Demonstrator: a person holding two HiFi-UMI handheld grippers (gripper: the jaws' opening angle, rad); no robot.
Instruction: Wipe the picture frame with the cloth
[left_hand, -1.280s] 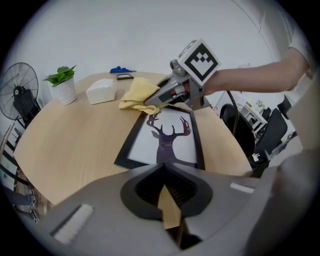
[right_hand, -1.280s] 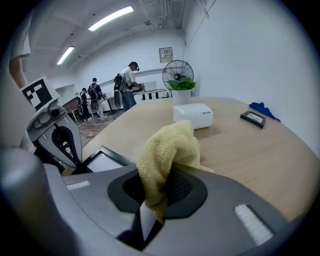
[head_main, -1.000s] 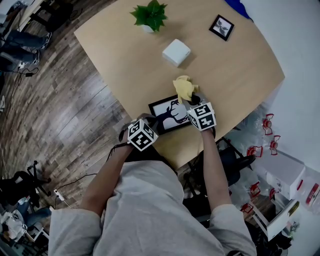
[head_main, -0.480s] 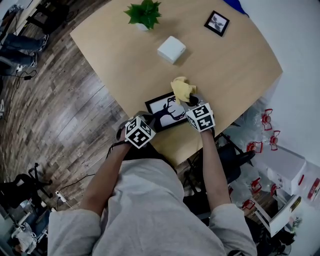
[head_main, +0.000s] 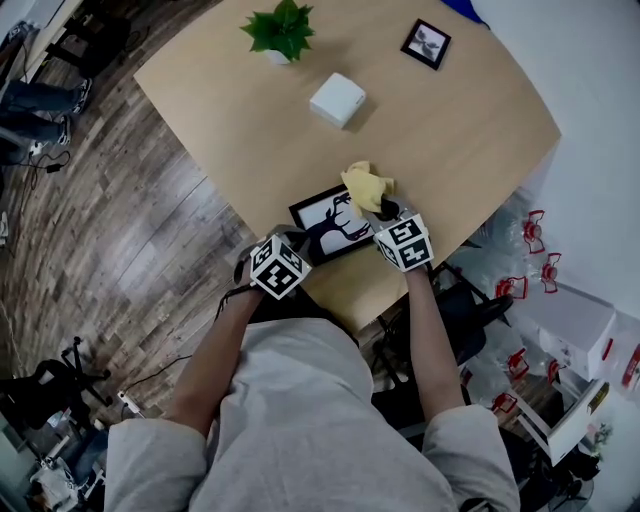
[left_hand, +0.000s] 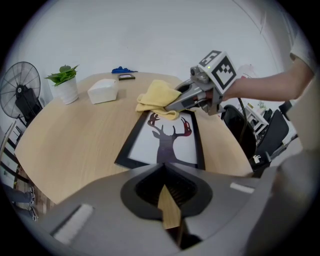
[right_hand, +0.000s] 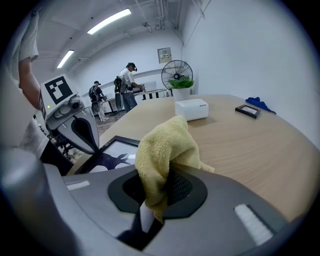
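Your right gripper is clamped on the yellow cloth. The cloth bunches out of its jaws and sits on the upper right end of the picture frame. The frame lies flat on the table near its lower edge, at the centre of the head view. Its long axis runs from lower left to upper right, and the deer points its antlers toward the cloth. Your left gripper is just at the frame's lower left end, jaws together with nothing between them.
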